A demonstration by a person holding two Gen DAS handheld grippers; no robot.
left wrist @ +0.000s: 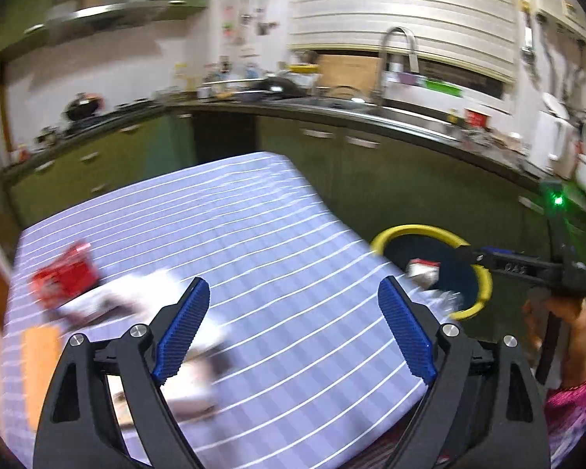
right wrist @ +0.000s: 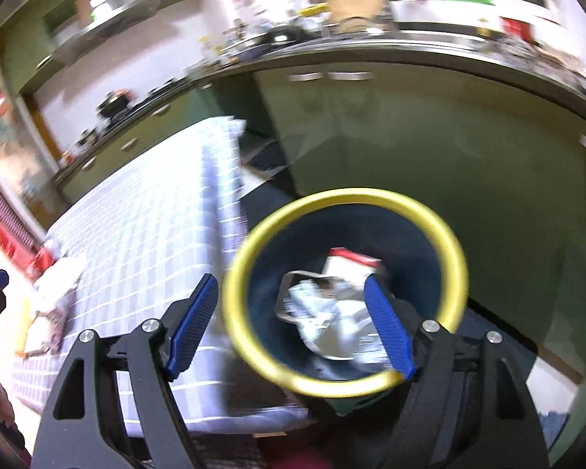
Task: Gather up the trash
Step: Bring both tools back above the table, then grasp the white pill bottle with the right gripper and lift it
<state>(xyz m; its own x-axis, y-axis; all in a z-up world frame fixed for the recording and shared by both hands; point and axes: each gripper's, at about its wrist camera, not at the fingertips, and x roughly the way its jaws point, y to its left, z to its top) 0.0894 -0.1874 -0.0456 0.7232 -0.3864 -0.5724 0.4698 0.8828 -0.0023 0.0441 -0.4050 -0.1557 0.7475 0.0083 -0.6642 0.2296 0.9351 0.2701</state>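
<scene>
A dark bin with a yellow rim [right wrist: 455,250] stands on the floor beside the table; it also shows in the left wrist view [left wrist: 410,230]. Inside lie a red and white carton [right wrist: 349,260] and crumpled white wrappers [right wrist: 332,320]. My right gripper [right wrist: 293,312] is open and empty above the bin, seen from the side in the left wrist view [left wrist: 465,254]. My left gripper [left wrist: 293,320] is open and empty above the table. A red packet [left wrist: 64,273] and blurred white wrappers [left wrist: 144,293] lie on the striped tablecloth [left wrist: 277,242] at the left.
An orange flat item [left wrist: 39,367] lies at the table's left edge. Green kitchen cabinets [left wrist: 390,179] and a cluttered counter with a sink [left wrist: 332,103] run behind the table and bin. The person's hand and pink sleeve [left wrist: 570,391] are at the right.
</scene>
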